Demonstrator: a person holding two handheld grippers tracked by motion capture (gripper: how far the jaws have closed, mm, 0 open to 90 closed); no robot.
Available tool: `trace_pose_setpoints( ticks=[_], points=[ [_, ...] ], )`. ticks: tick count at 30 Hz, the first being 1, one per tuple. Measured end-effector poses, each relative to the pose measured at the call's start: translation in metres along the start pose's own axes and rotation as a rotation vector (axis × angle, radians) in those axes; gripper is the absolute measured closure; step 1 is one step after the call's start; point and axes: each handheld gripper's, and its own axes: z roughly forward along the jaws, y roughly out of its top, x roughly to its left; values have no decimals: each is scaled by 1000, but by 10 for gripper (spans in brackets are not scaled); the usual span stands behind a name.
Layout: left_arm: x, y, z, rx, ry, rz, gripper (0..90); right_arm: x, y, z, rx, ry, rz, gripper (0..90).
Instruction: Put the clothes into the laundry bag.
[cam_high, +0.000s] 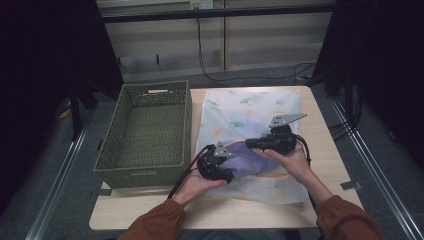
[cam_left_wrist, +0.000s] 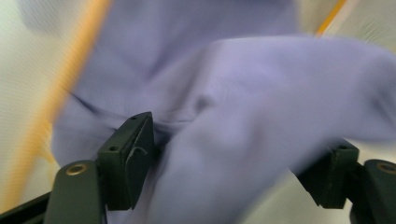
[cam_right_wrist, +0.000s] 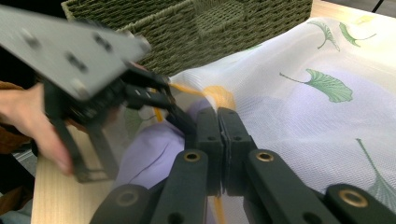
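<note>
The left hand-held gripper (cam_left_wrist: 229, 163) stands spread around the lilac cloth (cam_high: 252, 160), which bulges toward twelve o'clock; the right hand-held gripper (cam_right_wrist: 223, 140), pressed together, pinches the mesh bag (cam_high: 250, 107).

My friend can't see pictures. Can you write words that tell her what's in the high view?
Two hands hold black grippers, left gripper and right gripper, over a lilac cloth lying on a sheer leaf-print bag on a wooden table. A green woven basket sits at left.
</note>
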Motion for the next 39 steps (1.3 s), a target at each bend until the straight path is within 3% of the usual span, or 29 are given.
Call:
trace_pose_setpoints(
  ticks=[2, 4, 5, 6, 8, 9, 12, 16, 20, 24, 26, 27, 34, 35, 38, 39],
  points=[
    [-3, 1, 3, 14, 18, 6, 398, 0, 0, 0, -2, 3, 0, 890],
    [-7, 3, 7, 12, 23, 5, 625, -1, 0, 0, 1, 0, 0, 889],
    [-9, 3, 10, -3, 32, -6, 677, -1, 0, 0, 1, 1, 2, 890],
    [-7, 4, 11, 19, 22, 19, 748, 0, 0, 0, 0, 2, 2, 890],
    [-7, 6, 14, 3, 26, -11, 830, 1, 0, 1, 2, 3, -3, 891],
    [-6, 7, 14, 8, 27, -5, 848, 2, 0, 1, 2, 6, -3, 891],
    [-6, 15, 20, -53, 48, -59, 862, 4, 0, 4, 13, 16, -6, 892],
    [0, 22, 27, -98, 88, -130, 865, 8, 0, 7, 27, 27, -14, 894],
    [2, 26, 32, -119, 125, -141, 866, 10, 0, 7, 30, 31, -23, 895],
    [9, 28, 36, -179, 152, -194, 868, 11, 1, 6, 20, 35, -25, 895],
    [12, 32, 36, -174, 156, -212, 868, 11, 1, 6, 21, 37, -28, 896],
    [11, 34, 37, -196, 168, -226, 868, 11, 1, 6, 24, 35, -34, 896],
    [15, 49, 36, -269, 199, -243, 869, 14, 4, 4, 16, 44, -47, 898],
    [16, 50, 37, -283, 188, -265, 868, 15, 4, 3, 12, 47, -50, 899],
    [14, 52, 39, -307, 207, -268, 869, 15, 4, 2, 12, 52, -51, 899],
    [13, 52, 39, -319, 240, -269, 868, 14, 4, 1, 11, 53, -56, 899]
  ],
)
